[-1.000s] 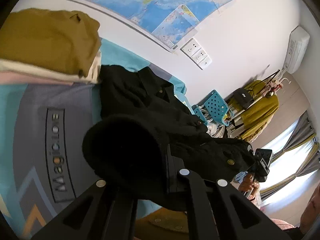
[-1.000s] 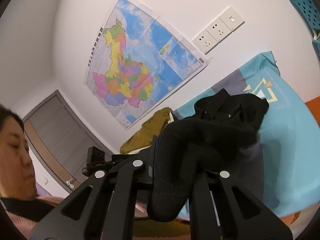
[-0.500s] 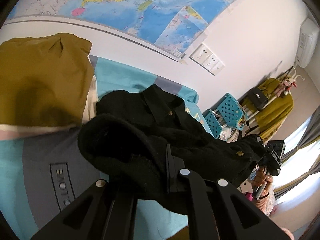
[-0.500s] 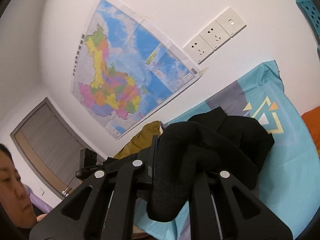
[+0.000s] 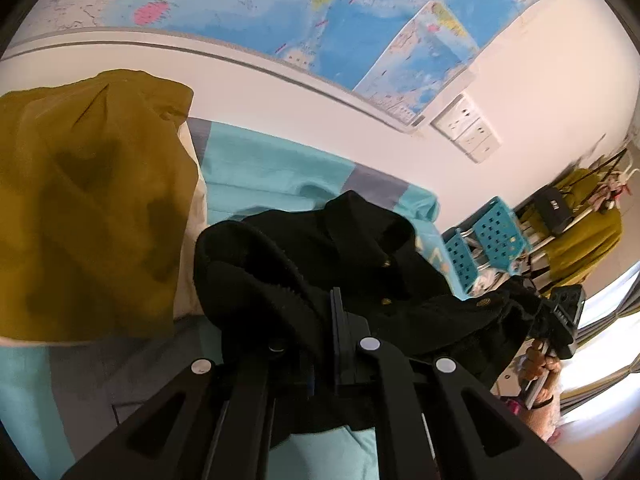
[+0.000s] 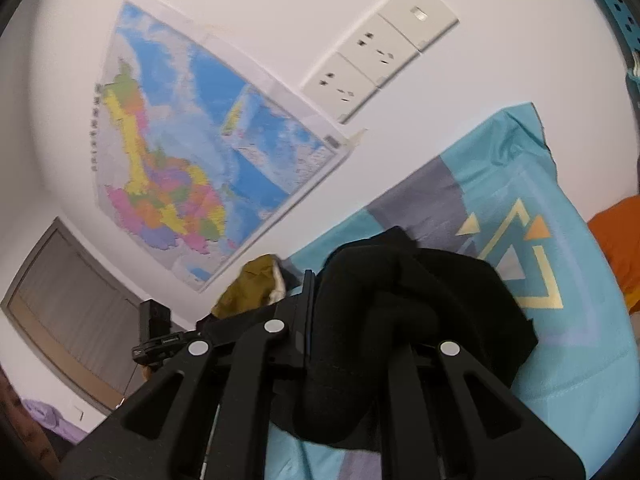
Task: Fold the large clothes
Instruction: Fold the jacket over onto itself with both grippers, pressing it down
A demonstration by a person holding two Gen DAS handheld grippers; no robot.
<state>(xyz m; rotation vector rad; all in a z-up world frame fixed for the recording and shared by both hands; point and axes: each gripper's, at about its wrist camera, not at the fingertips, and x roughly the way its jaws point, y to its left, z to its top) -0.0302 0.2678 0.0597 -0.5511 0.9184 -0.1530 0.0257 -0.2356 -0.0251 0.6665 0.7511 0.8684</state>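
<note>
A black button-up garment [image 5: 360, 256] with gold buttons hangs bunched between my two grippers above the teal and grey bed cover [image 5: 260, 168]. My left gripper [image 5: 312, 320] is shut on a fold of it. My right gripper [image 6: 352, 308] is shut on another thick fold of the same black garment [image 6: 440, 300]; it also shows in the left wrist view [image 5: 560, 316] at the far right, held by a hand.
A folded mustard garment [image 5: 88, 200] lies on a cream one at the left of the bed, against the wall. A map [image 6: 208, 168] and sockets [image 6: 376, 48] hang on the wall. Teal crates [image 5: 492, 236] and a clothes rack stand beyond the bed. An orange item [image 6: 616, 240] lies at the right.
Both grippers have moved with the black garment toward the wall and the mustard pile; the map and sockets look closer. The person's face has left the right wrist view.
</note>
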